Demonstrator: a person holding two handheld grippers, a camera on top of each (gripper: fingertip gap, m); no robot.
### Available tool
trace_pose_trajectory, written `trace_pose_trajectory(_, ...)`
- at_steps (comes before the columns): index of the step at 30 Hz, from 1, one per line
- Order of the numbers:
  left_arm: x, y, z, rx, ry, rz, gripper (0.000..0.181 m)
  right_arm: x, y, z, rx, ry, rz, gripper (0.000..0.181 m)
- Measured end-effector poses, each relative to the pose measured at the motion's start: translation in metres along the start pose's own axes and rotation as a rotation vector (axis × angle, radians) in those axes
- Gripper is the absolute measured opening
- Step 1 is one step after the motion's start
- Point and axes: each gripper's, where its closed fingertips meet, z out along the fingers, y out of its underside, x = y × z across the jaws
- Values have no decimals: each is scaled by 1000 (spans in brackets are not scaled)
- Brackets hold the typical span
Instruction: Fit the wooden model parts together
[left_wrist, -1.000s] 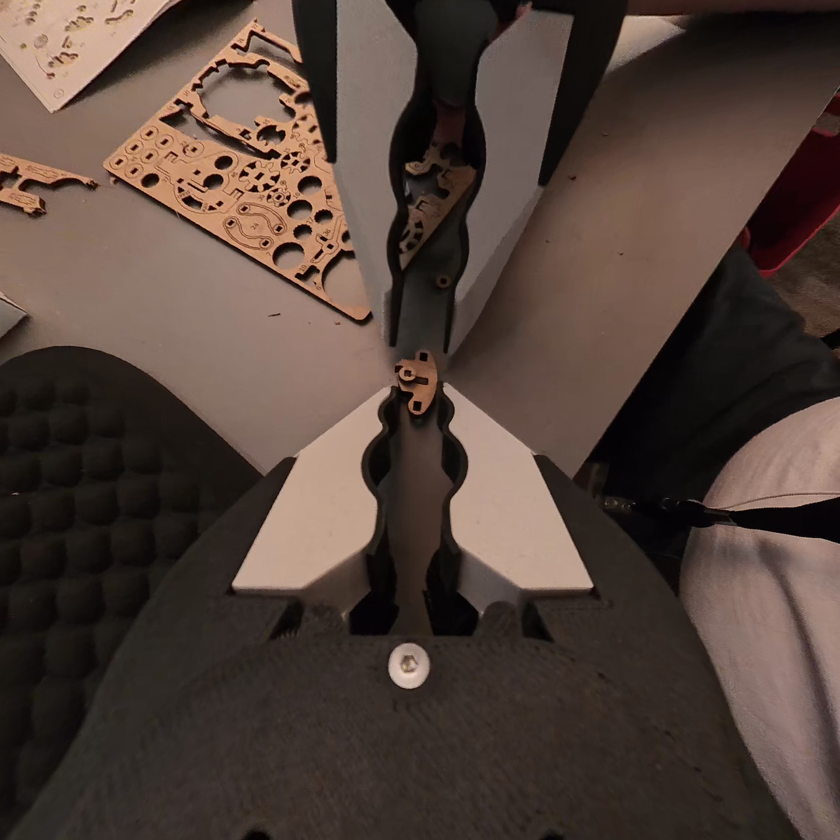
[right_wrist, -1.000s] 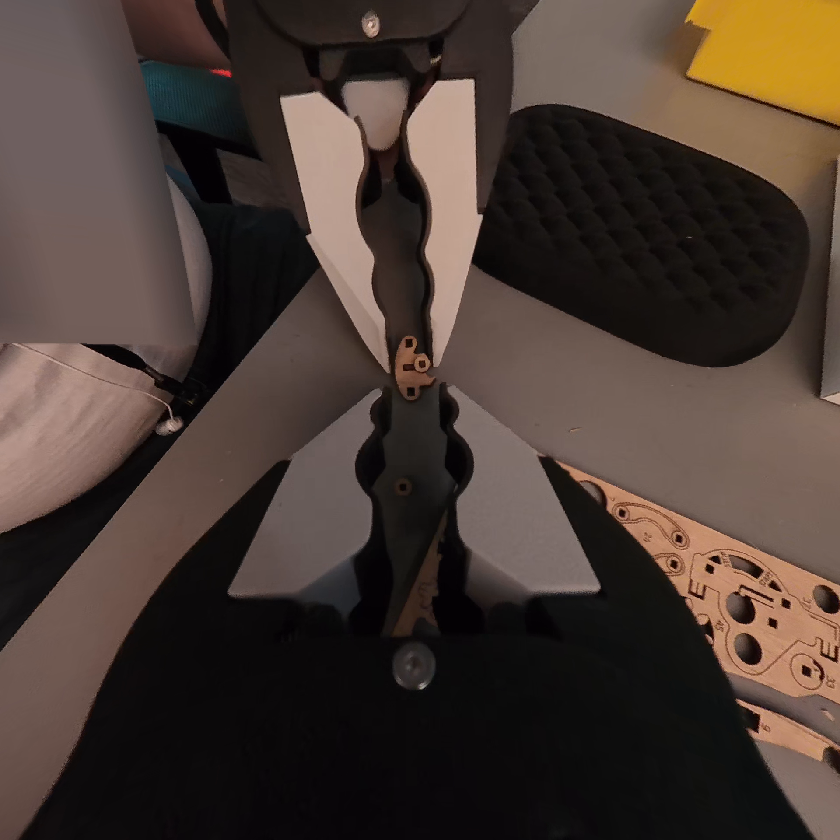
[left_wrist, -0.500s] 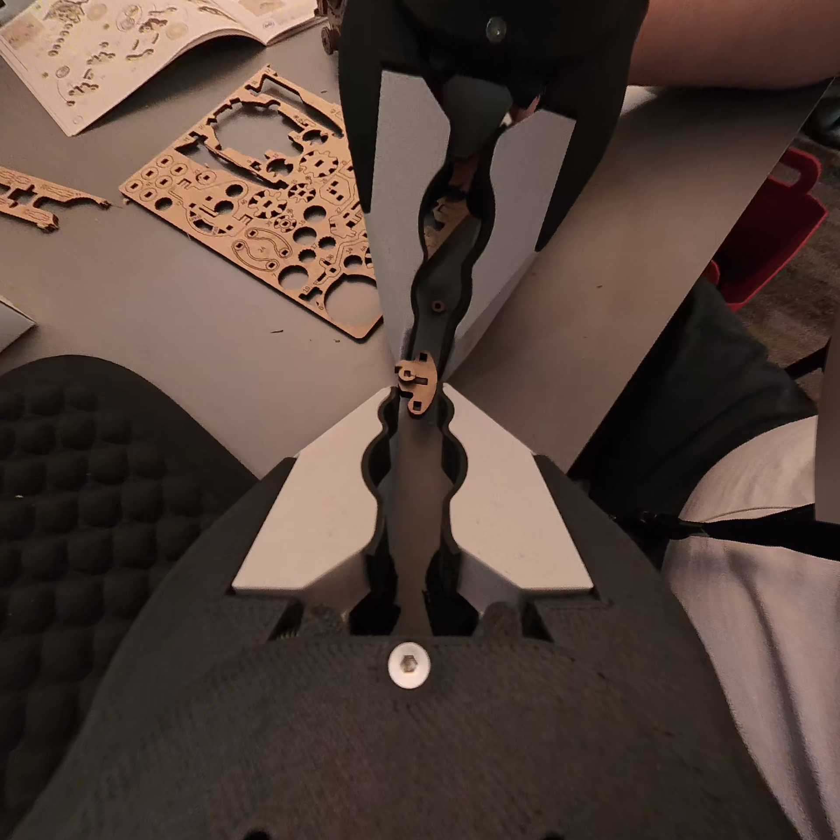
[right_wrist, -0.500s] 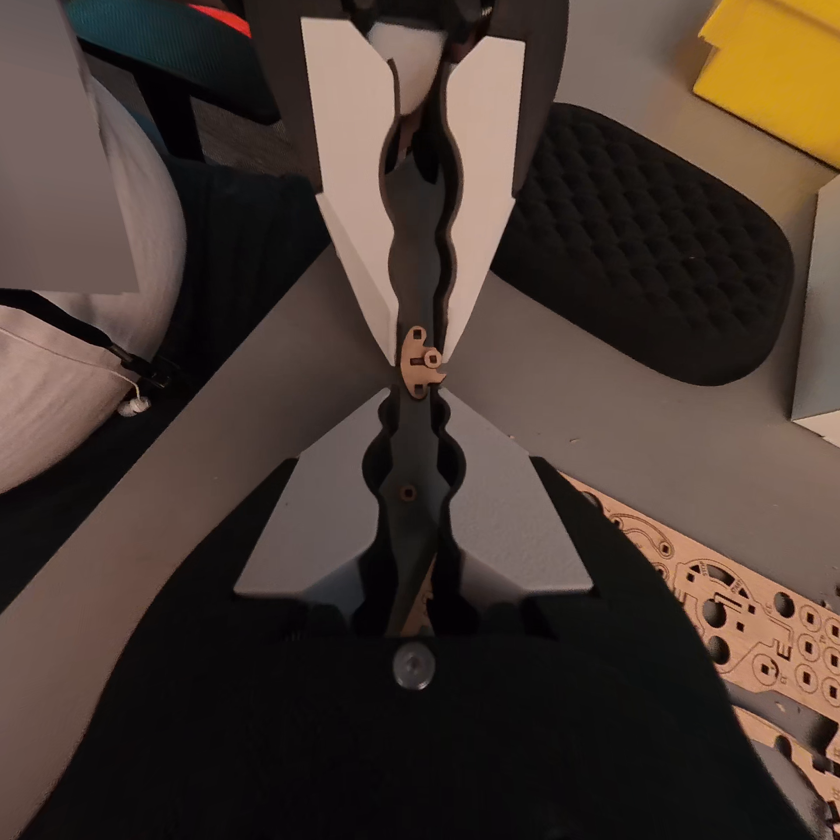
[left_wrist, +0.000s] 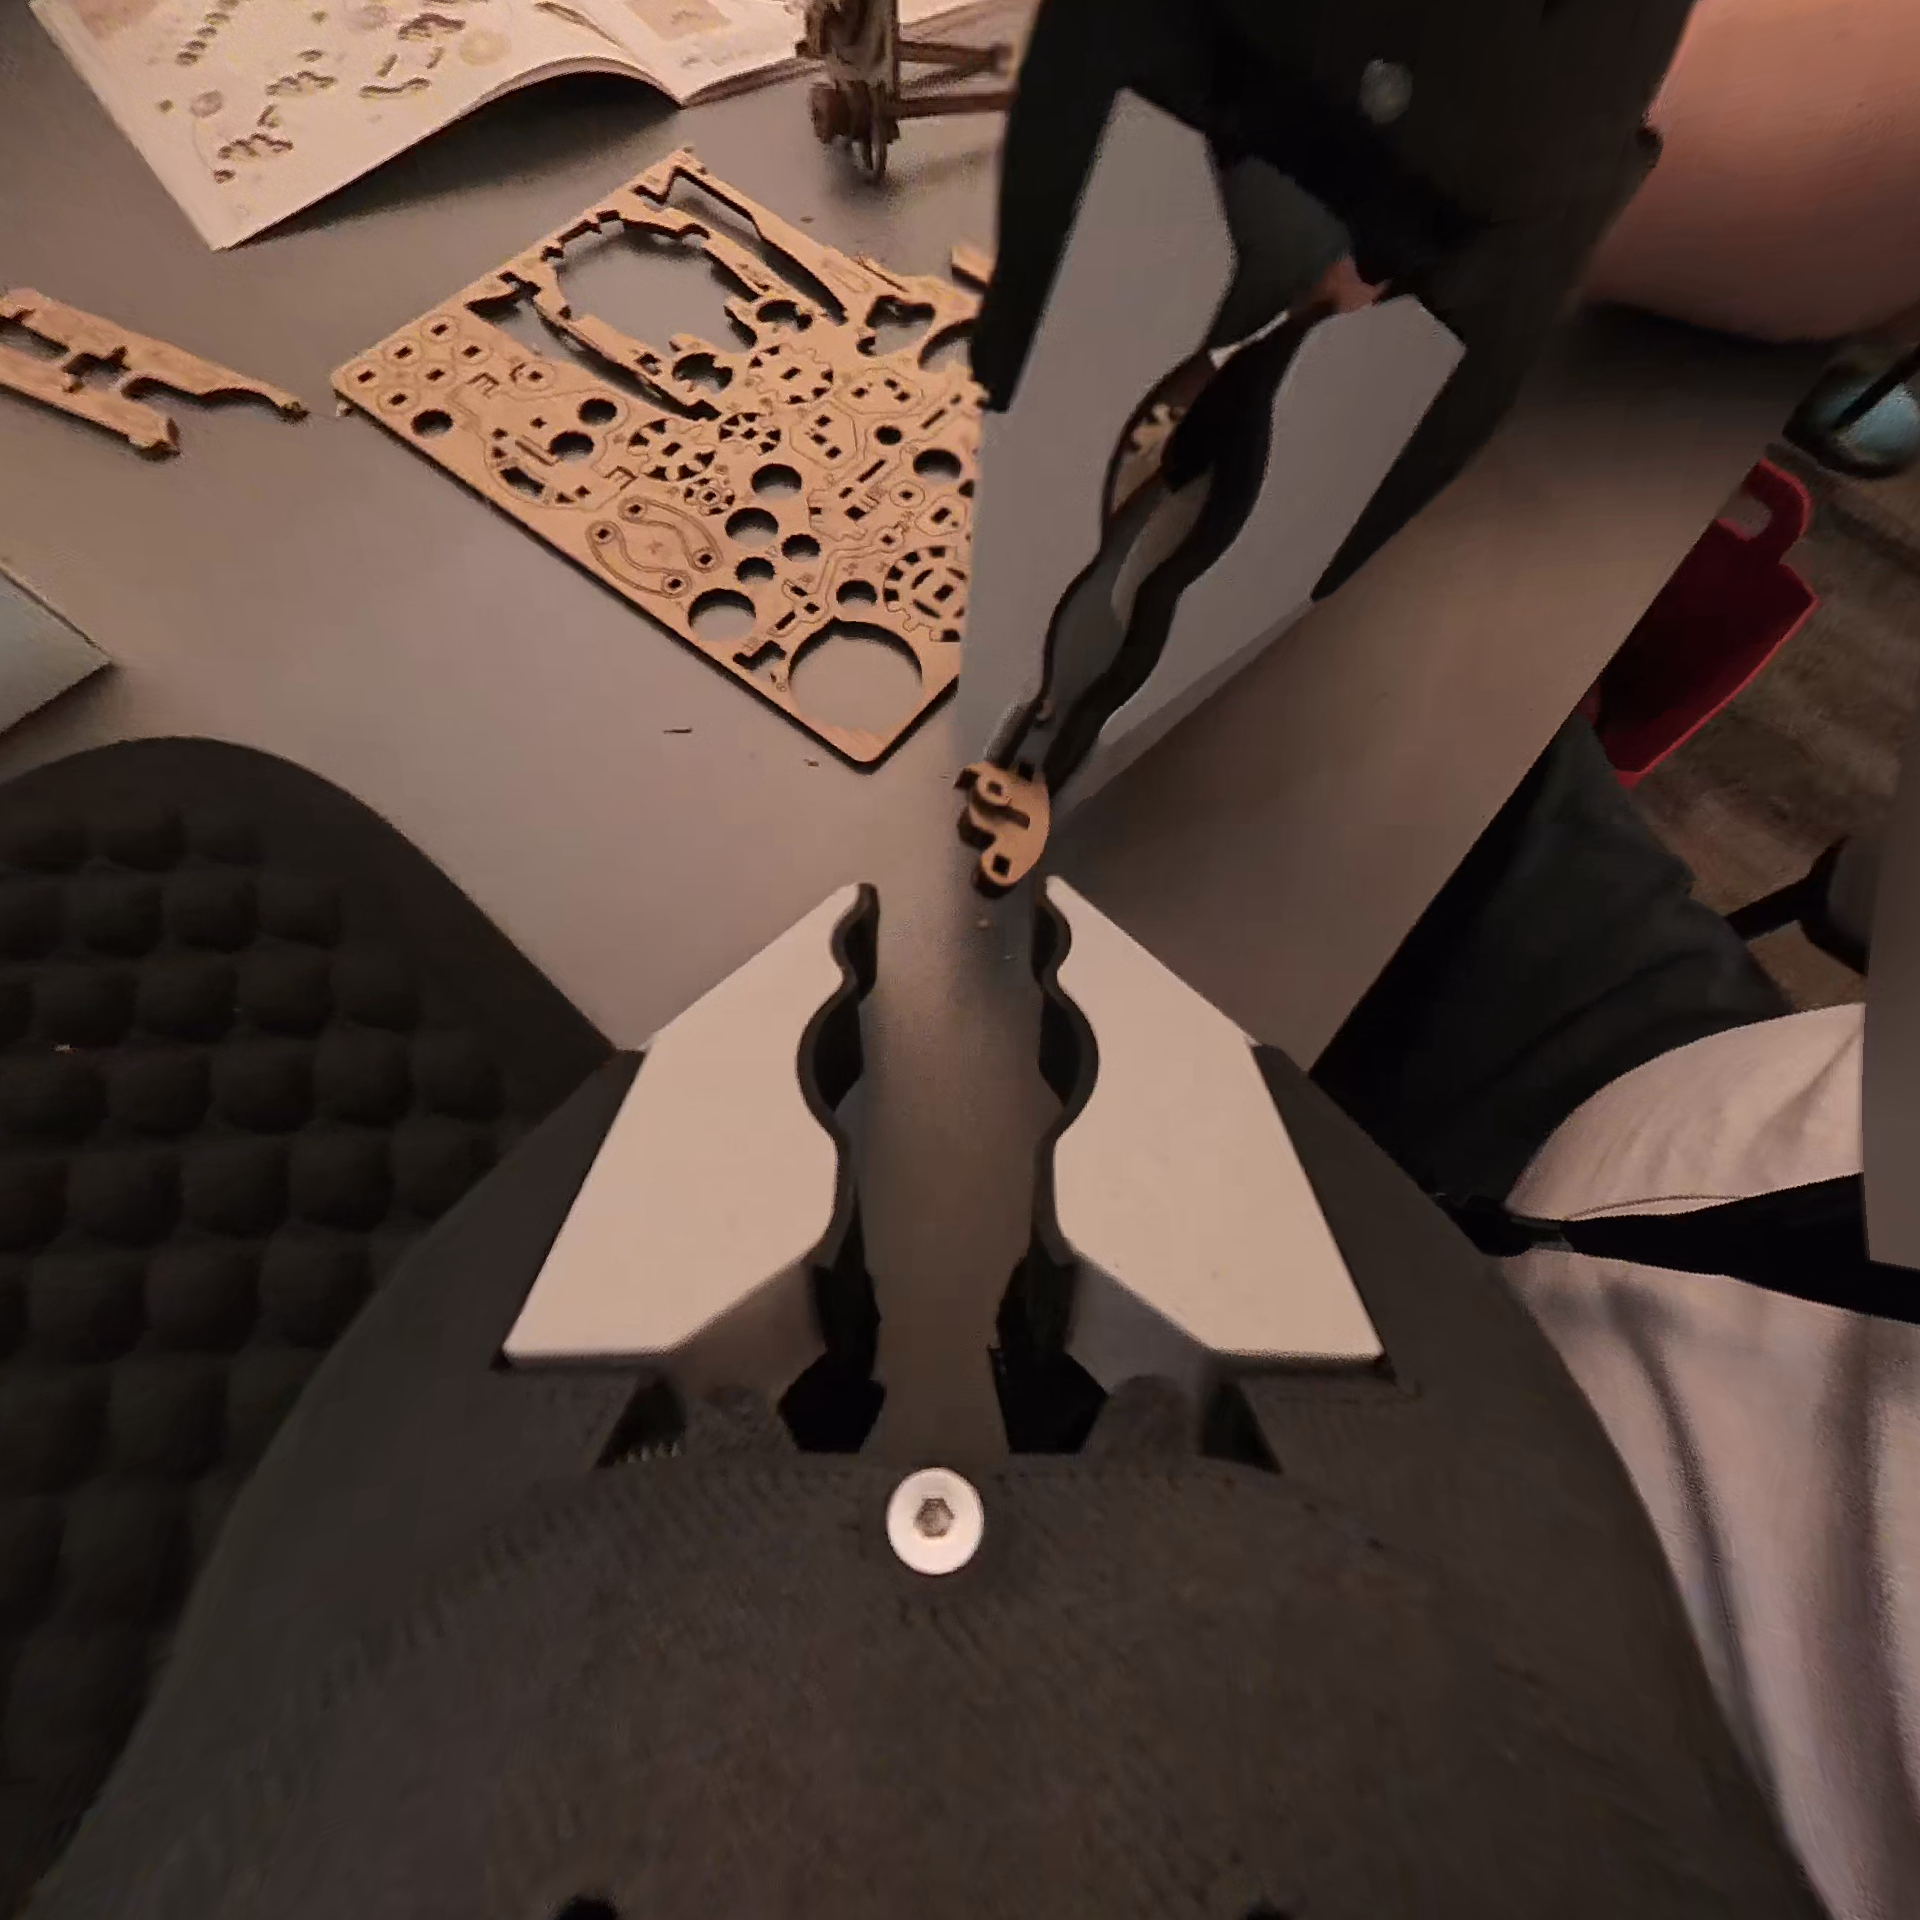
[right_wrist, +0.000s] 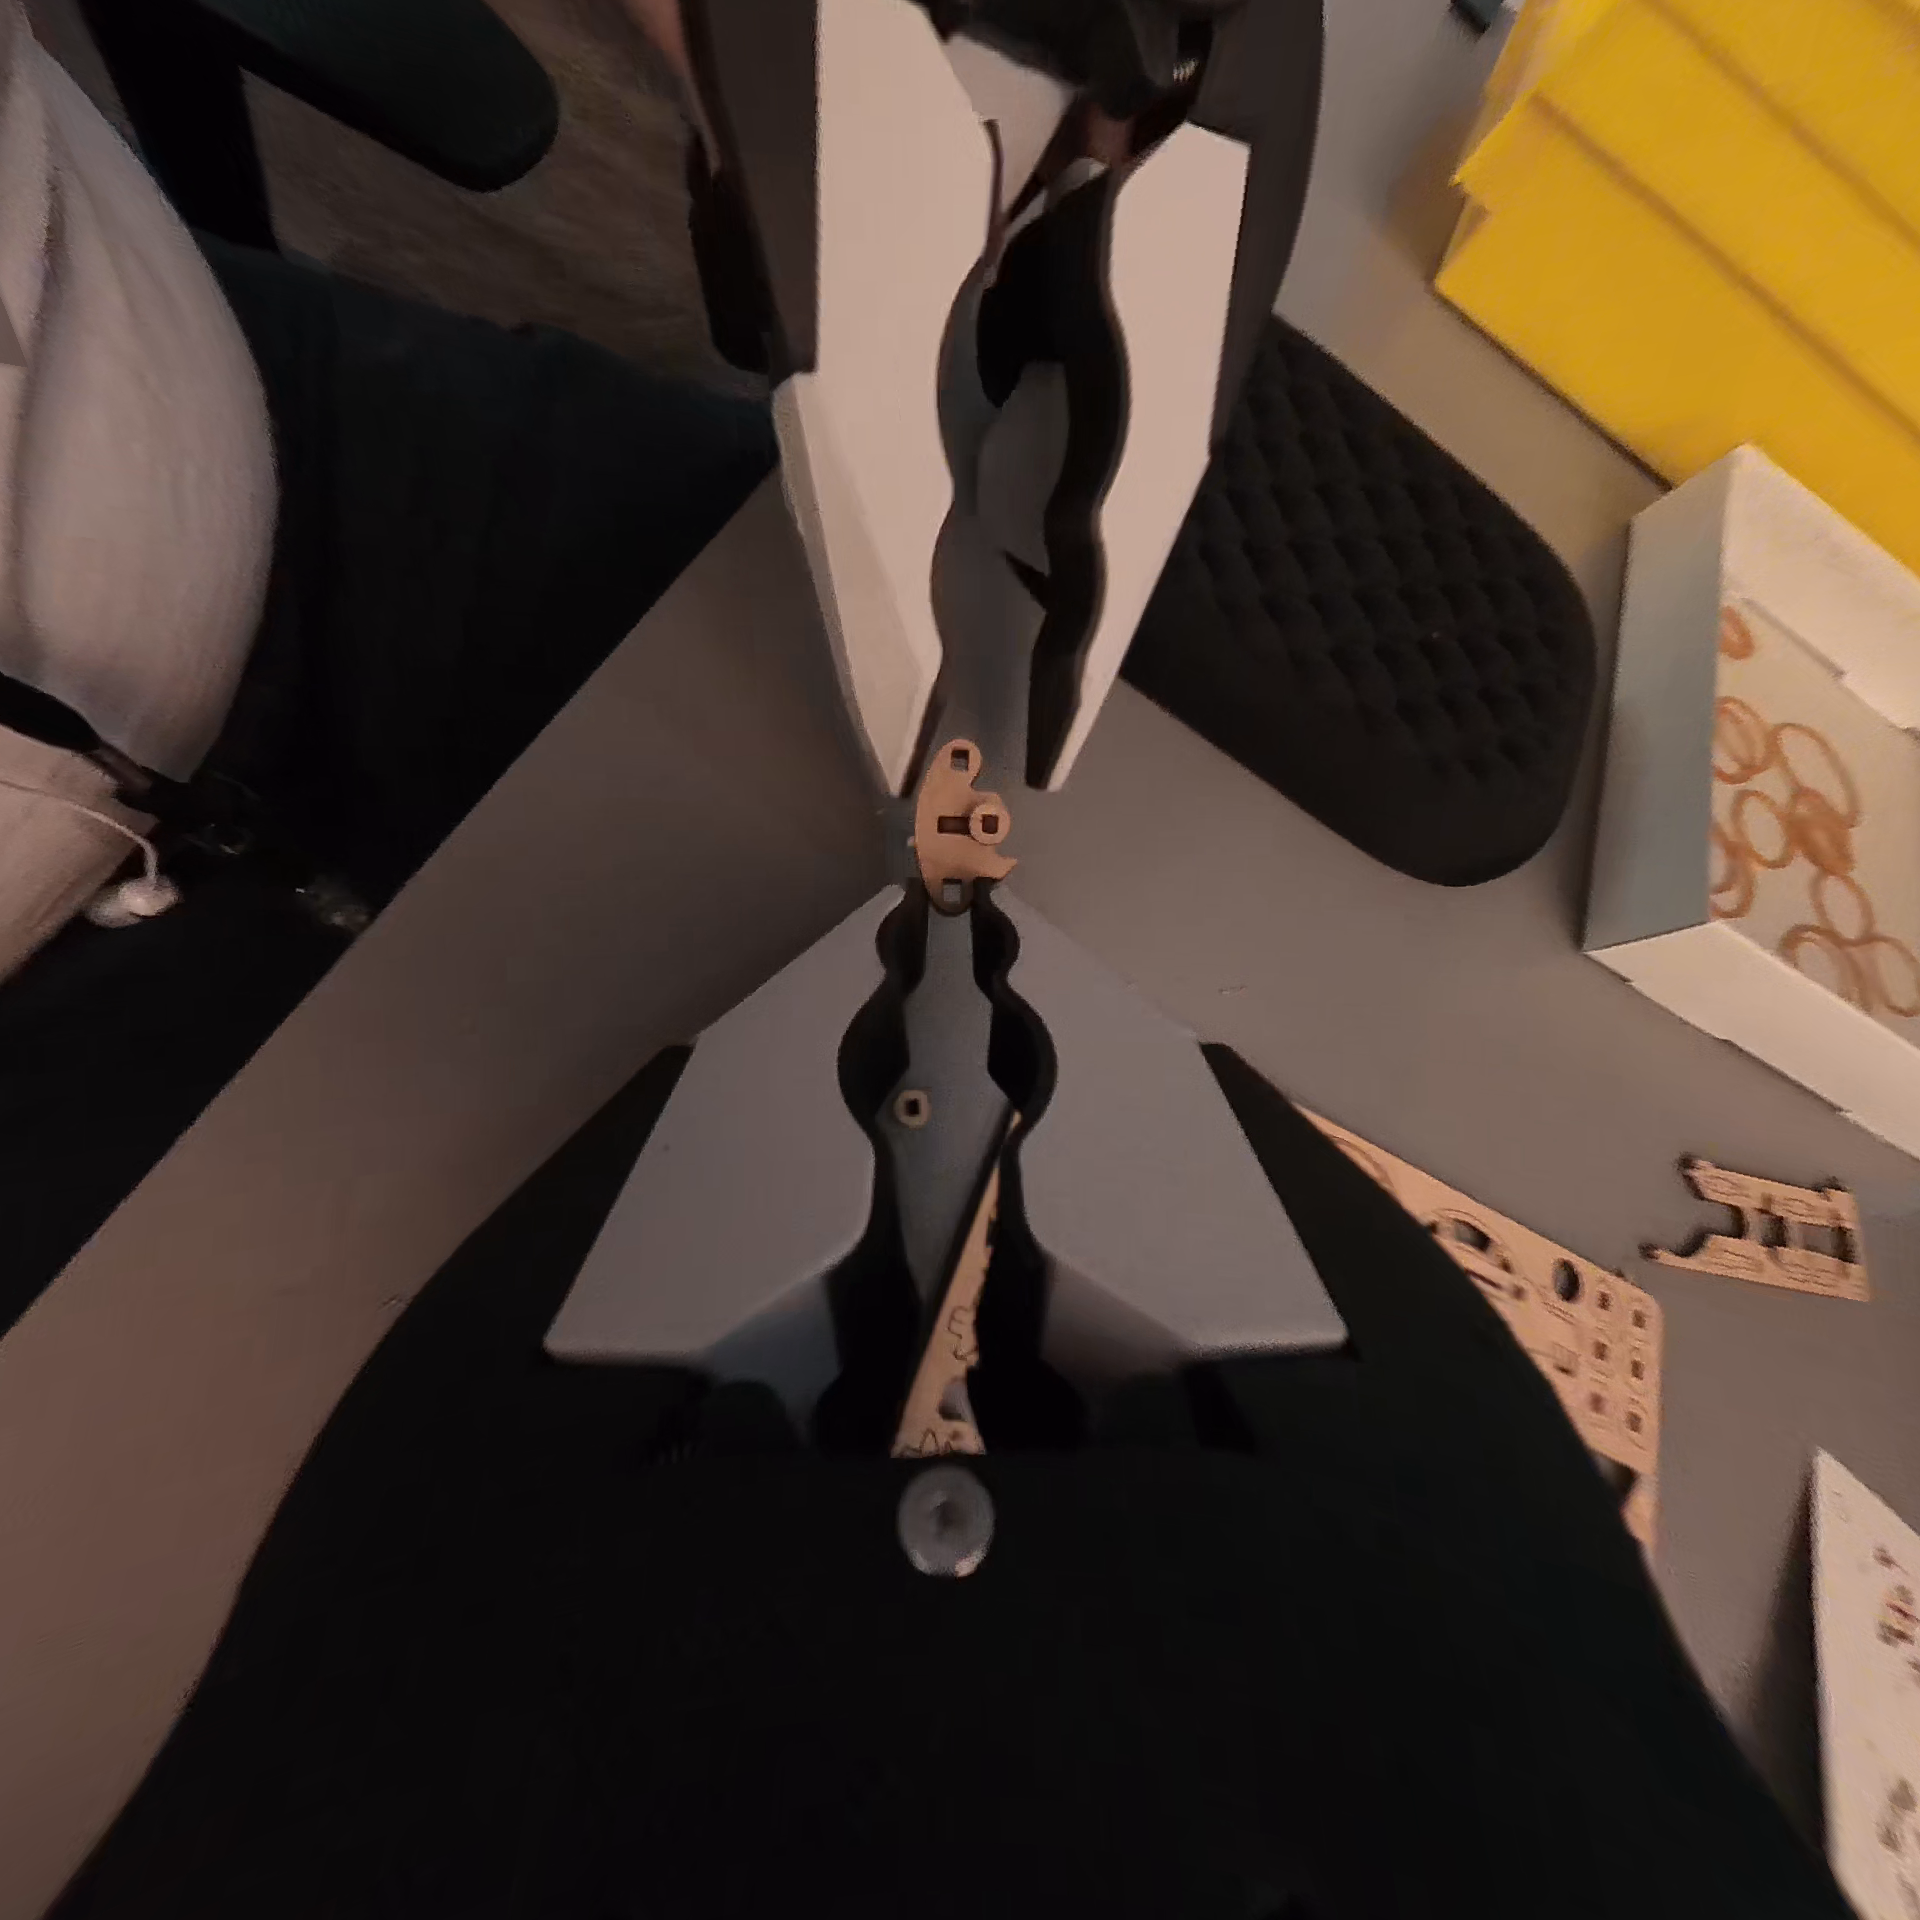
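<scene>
A small tan wooden part (left_wrist: 1003, 826) with a square peg on it hangs above the grey table (left_wrist: 416, 644). My right gripper (right_wrist: 951, 902) is shut on its lower end (right_wrist: 961, 826); in the left wrist view this gripper (left_wrist: 1023, 748) reaches down from the top. My left gripper (left_wrist: 956, 899) is open, with its jaws apart just below the part. In the right wrist view one white left fingertip (right_wrist: 899, 727) stands beside the part's top. I cannot tell whether it still touches the part.
A punched wooden parts sheet (left_wrist: 675, 488), a wood strip (left_wrist: 125, 374), an open booklet (left_wrist: 364, 94) and a partly built model (left_wrist: 862, 94) lie behind. A black dimpled pad (left_wrist: 208, 1039) is at left. Yellow boxes (right_wrist: 1714, 260), a white box (right_wrist: 1787, 779), a loose part (right_wrist: 1766, 1236). Only a small space, under 4 cm, lies between the two pairs of fingers. The partly built model (left_wrist: 862, 94) is about equally far from each gripper, around 25 centimetres.
My left gripper has opened and let go of the wooden part, which stays in the shut right gripper. Both views have shifted, showing more of the table behind.
</scene>
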Motion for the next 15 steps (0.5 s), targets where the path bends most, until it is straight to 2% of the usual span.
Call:
trace_pose_trajectory(3,4,-5,-8,46,101,-149,23,7,-1,-7,-17,92,-60,6)
trace_pose_trajectory(8,20,-21,-11,115,367,-436,31,12,-6,-13,-26,202,-119,6)
trace_pose_trajectory(15,18,-30,-10,171,425,-533,15,11,-11,-17,-30,267,-192,7)
